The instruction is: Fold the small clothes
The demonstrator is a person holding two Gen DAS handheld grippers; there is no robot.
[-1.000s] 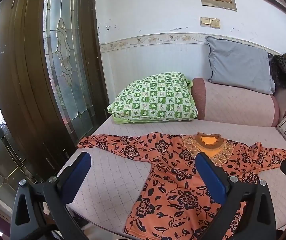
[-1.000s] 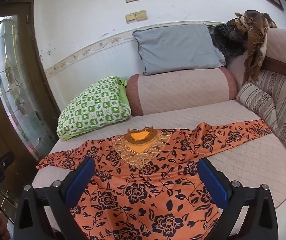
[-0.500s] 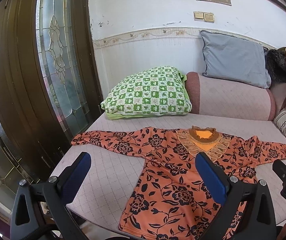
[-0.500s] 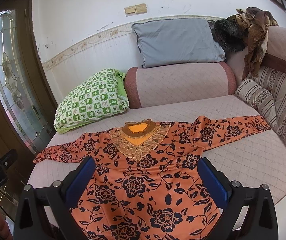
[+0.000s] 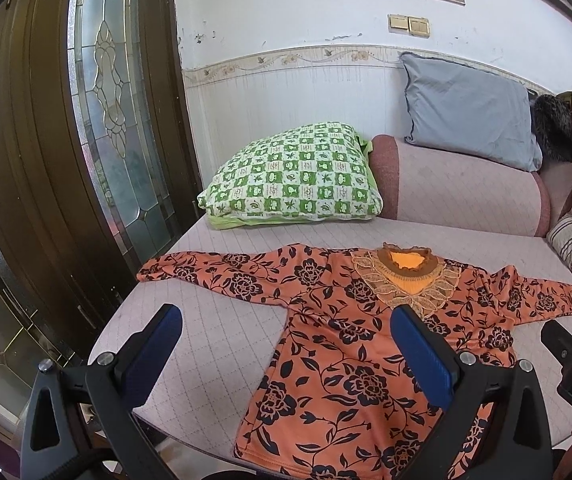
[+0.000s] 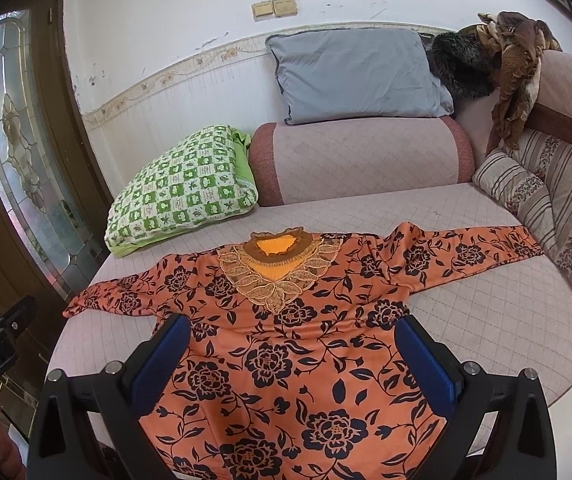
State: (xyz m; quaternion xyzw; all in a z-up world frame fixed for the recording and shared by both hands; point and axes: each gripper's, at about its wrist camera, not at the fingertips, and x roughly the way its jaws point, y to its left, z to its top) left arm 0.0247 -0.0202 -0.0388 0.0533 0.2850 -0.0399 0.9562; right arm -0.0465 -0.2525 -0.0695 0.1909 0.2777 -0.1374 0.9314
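An orange long-sleeved top with black flowers [image 5: 349, 344] lies flat on the pink quilted sofa seat [image 5: 206, 320], both sleeves spread out, neck with lace trim [image 5: 405, 276] toward the backrest. It also shows in the right wrist view [image 6: 286, 344]. My left gripper [image 5: 286, 332] is open and empty, above the top's left side near the seat's front edge. My right gripper [image 6: 291, 344] is open and empty, above the top's lower body. Each gripper's body shows at the edge of the other's view.
A green checked pillow [image 5: 293, 176] and a pink bolster [image 5: 457, 188] lie at the back, a grey pillow [image 5: 469, 108] on the bolster. Striped cushions [image 6: 557, 208] and a heap of brown cloth [image 6: 513, 56] stand at right. A wooden glass door [image 5: 86, 140] stands at left.
Both grippers have drawn back and risen a little, so the top sits farther away and more of the seat shows. The top has not moved. Jaws stayed open.
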